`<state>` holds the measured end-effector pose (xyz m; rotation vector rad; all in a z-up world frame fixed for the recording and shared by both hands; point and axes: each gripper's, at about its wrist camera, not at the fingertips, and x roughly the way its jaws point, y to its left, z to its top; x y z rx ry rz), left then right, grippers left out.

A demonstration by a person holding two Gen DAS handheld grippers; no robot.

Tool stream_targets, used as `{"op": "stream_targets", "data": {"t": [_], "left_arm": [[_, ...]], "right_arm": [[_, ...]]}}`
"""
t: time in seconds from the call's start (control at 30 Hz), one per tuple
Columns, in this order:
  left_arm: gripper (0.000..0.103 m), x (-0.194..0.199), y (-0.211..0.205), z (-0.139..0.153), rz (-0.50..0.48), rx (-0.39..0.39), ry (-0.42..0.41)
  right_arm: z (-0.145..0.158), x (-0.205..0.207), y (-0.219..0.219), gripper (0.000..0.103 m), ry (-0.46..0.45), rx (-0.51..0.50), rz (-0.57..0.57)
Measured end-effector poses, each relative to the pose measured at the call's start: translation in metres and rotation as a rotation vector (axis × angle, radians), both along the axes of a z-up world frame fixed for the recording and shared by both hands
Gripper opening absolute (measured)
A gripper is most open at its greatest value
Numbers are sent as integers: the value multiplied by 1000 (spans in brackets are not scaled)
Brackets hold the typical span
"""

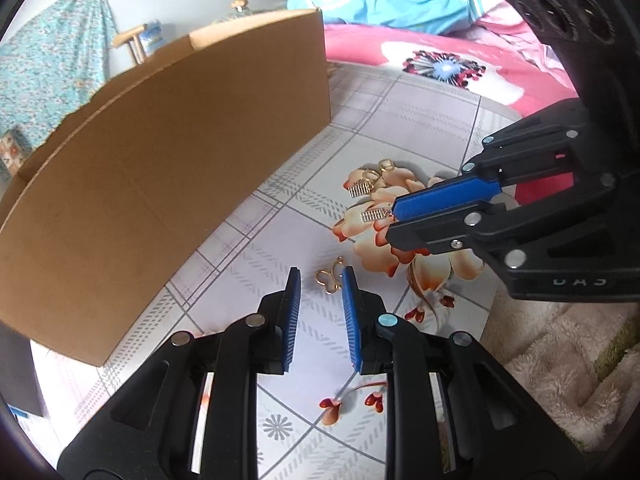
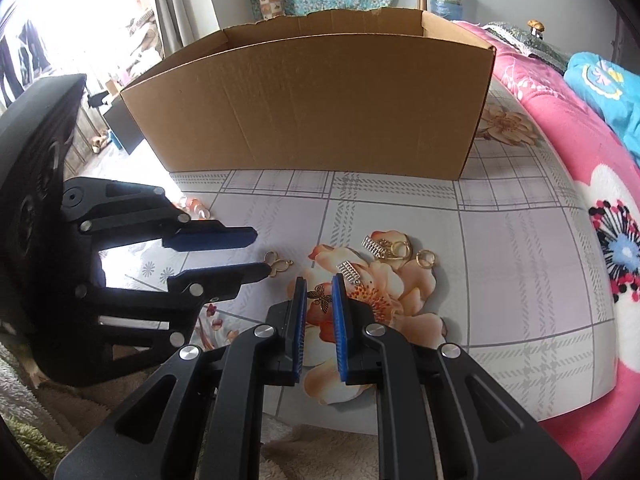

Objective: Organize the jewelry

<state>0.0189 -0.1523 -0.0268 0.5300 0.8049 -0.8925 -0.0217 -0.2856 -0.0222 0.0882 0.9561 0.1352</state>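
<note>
The right tongs [image 2: 319,279] are pinching one dark butterfly charm [image 2: 322,300]. The left tongs [image 1: 321,271] are gaping beside one gold butterfly [image 1: 330,280], with two comb charms [image 2: 371,247] [image 2: 349,271] and two rings [image 2: 400,248] [image 2: 426,258] lying nearby.

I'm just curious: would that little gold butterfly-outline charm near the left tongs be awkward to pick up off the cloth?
Probably. The gold butterfly charm is thin wire lying flat on the tablecloth, so pads may slide over it. It looks very light, likely skidding when nudged. It seems stiff, not floppy.

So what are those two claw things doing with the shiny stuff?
A person is sorting jewelry with two hand-held grippers. The right gripper pinches a small butterfly charm. The left gripper sits open at a gold butterfly-shaped earring on the flowered cloth. More pieces lie nearby, and a cardboard box waits behind.
</note>
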Motion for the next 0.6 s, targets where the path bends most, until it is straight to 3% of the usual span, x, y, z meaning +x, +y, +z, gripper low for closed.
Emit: {"op": "stream_targets", "data": {"t": [0.4,0.6], "left_arm": [[22,13,-17,2,-194,99,63],[27,24,-20,2,-211,109,168]], "right_arm": [[-5,-4,-7,13,-37,84,-3],[-8,-6,-10,13,-42,103,-11]]}}
